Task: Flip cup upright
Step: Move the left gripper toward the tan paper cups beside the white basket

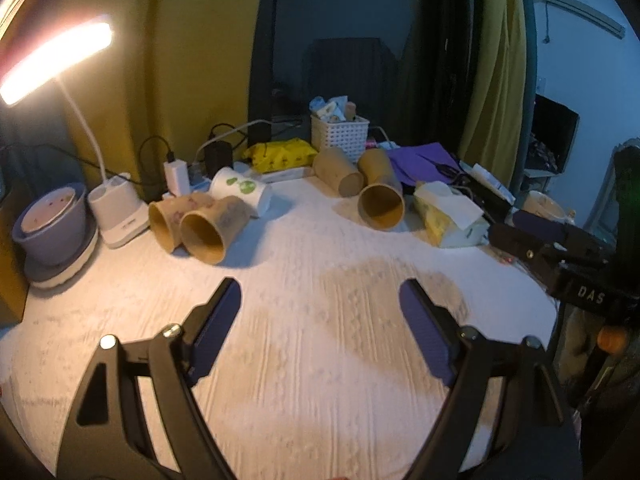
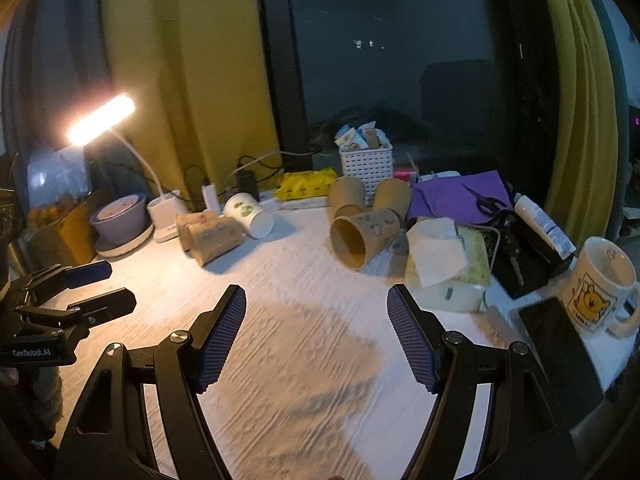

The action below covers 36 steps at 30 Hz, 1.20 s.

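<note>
Several brown paper cups lie on their sides on the white table. Two lie at the left [image 1: 208, 228] [image 2: 214, 238], next to a white cup with green print [image 1: 242, 190] [image 2: 250, 214]. Three lie at the back right; the nearest [image 1: 380, 204] [image 2: 362, 236] has its mouth toward me. My left gripper [image 1: 320, 308] is open and empty, above the bare table in front of the cups. My right gripper [image 2: 316, 312] is open and empty too. Each gripper shows in the other's view, the right [image 1: 552, 240] at the table's right edge, the left [image 2: 80, 288] at its left edge.
A lit desk lamp [image 1: 116, 208] and a purple bowl [image 1: 52, 224] stand at the left. A tissue pack [image 2: 448, 264], a white basket [image 2: 366, 166], a yellow pack [image 2: 306, 184], purple cloth with scissors [image 2: 464, 198], a tube, a black phone [image 2: 560, 352] and a Pooh mug [image 2: 598, 288] crowd the back and right.
</note>
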### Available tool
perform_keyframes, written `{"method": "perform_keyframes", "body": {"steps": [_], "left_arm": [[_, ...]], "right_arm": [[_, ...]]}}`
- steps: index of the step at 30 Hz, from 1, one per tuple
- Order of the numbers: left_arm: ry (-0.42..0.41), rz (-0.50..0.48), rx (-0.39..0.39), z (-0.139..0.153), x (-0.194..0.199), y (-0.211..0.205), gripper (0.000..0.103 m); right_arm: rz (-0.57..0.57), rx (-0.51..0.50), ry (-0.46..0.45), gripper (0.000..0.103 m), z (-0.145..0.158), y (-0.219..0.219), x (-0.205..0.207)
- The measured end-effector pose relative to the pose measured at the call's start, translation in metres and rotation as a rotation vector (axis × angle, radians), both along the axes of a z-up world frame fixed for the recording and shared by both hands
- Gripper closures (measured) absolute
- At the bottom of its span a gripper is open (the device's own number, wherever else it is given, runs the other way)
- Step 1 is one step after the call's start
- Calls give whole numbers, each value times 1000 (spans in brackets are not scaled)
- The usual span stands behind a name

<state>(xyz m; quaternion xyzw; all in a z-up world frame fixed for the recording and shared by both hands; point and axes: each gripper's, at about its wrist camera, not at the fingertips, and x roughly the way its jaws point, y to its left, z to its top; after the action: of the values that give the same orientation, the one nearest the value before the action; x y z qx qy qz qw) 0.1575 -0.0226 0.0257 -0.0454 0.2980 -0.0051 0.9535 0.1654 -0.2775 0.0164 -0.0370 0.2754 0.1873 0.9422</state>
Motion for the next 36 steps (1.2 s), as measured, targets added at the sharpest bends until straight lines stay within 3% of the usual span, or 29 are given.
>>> {"method": "perform_keyframes", "body": {"steps": [19, 36], "left_arm": [[102, -59, -15, -4, 148, 7, 20], [227, -94, -45, -39, 282, -7, 20]], "right_arm": [[-47, -31, 26, 27, 9, -7, 110], [-174, -26, 109, 27, -12, -25, 218]]}}
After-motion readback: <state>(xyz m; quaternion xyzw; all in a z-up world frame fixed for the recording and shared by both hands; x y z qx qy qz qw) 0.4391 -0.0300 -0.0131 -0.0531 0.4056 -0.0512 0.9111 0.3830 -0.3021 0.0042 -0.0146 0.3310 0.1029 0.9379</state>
